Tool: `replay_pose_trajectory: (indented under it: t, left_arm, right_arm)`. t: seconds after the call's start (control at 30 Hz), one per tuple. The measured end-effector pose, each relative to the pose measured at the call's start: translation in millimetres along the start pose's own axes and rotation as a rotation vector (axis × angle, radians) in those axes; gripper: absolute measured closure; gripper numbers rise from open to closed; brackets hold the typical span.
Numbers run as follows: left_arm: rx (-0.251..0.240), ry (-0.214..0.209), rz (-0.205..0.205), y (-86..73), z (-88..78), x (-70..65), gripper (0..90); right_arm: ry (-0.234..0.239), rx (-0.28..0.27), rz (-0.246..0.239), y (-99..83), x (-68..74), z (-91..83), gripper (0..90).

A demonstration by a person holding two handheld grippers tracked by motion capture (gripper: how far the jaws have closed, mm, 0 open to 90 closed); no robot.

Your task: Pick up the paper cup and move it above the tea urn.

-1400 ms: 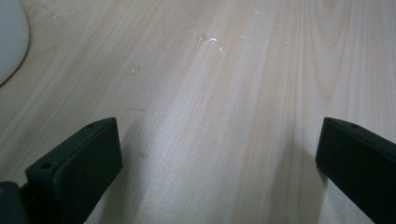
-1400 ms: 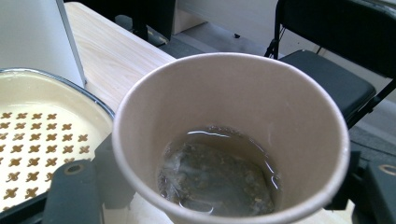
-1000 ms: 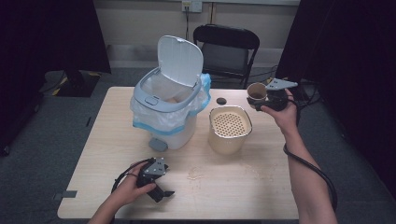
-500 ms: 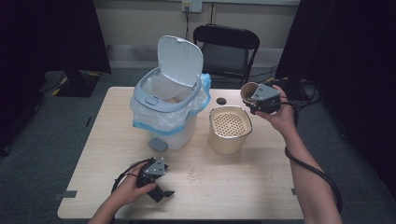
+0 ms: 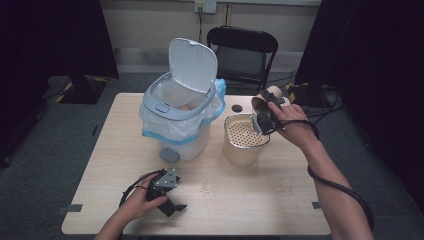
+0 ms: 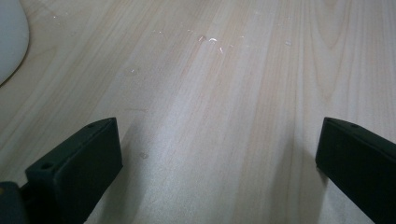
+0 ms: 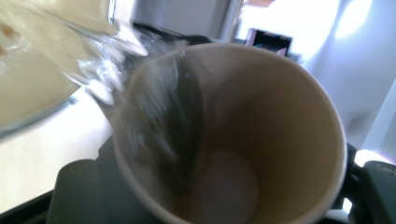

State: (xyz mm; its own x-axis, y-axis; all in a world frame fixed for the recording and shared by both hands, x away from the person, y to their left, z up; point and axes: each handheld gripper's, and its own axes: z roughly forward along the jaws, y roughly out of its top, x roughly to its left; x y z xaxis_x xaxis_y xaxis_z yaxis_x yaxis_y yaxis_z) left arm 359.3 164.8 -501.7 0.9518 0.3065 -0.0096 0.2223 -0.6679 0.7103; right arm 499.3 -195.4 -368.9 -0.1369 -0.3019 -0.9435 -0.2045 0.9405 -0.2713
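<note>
- My right gripper clamps a paper cup by its wall, mouth tipped toward the camera, something dark clinging inside.
- A second ago it hung out beyond the table's far right corner; now it has swung in, just above the perforated strainer pot.
- Farther along, the open bin waits.
- Emptying the cup looks near.
- My left gripper rests open and empty on the table.

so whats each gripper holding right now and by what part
The right gripper holds a brown paper cup, its jaws across the cup's side wall. The left gripper holds nothing; its jaws stand open over the table.
</note>
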Motion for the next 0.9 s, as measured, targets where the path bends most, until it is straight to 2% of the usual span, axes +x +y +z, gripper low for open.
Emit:
replay_pose_trajectory:
  t: [0.1, 0.13, 0.17, 0.2, 0.27, 0.33, 0.4, 0.5, 0.63, 0.67, 0.8, 0.83, 0.9]
  left_arm:
    - [0.0, 0.001, -0.001, 0.1, -0.1, -0.1, 0.0]
    - [-0.001, 0.001, 0.0, 0.0, 0.0, 0.0, 0.0]
    - [0.0, 0.0, 0.0, 0.0, 0.0, 0.0, 0.0]
    - [-0.001, 0.001, 0.001, -0.1, 0.1, 0.1, 0.0]
    - [0.006, -0.002, 0.001, 0.0, -0.3, 0.1, 0.0]
    - [0.0, 0.0, 0.001, 0.0, 0.0, 0.1, 0.0]
    - [0.001, 0.0, 0.0, 0.1, -0.1, 0.0, 0.0]
    - [0.001, 0.001, 0.0, 0.0, -0.1, 0.0, 0.0]
    - [0.004, -0.003, -0.001, 0.0, -0.2, 0.0, 0.0]
    - [0.003, -0.001, -0.001, 0.0, -0.2, -0.1, 0.0]
    - [0.003, -0.003, 0.0, 0.0, -0.1, 0.1, 0.0]
    - [0.003, -0.001, -0.001, 0.0, -0.2, -0.1, 0.0]
    - [0.004, 0.0, -0.001, 0.0, -0.2, -0.1, 0.0]
  right_arm:
    - [-0.043, 0.014, -0.153, 6.7, 3.1, -0.9, 26.5]
    - [-0.049, 0.018, -0.182, 7.4, 3.0, -0.8, 26.4]
    - [-0.085, 0.034, -0.235, 7.9, 3.6, -0.9, 26.4]
    - [-0.085, 0.053, -0.24, 8.1, 3.9, -0.6, 26.3]
    - [-0.071, 0.037, -0.184, 7.7, 2.3, -0.6, 26.1]
    - [-0.019, 0.034, -0.066, 6.0, -1.3, -0.6, 26.0]
    - [0.04, 0.025, 0.081, 1.8, -6.1, -0.7, 25.9]
    - [0.116, -0.004, 0.259, -7.5, -11.7, 1.4, 25.8]
    - [0.208, -0.039, 0.459, -20.2, -17.7, 3.7, 25.5]
    - [0.243, -0.054, 0.531, -23.6, -19.1, 4.6, 25.5]
    - [0.323, -0.097, 0.772, -37.2, -23.6, 6.9, 25.4]
    - [0.368, -0.112, 0.848, -41.3, -25.1, 8.6, 25.4]
    - [0.407, -0.123, 0.937, -46.0, -25.8, 9.7, 25.3]
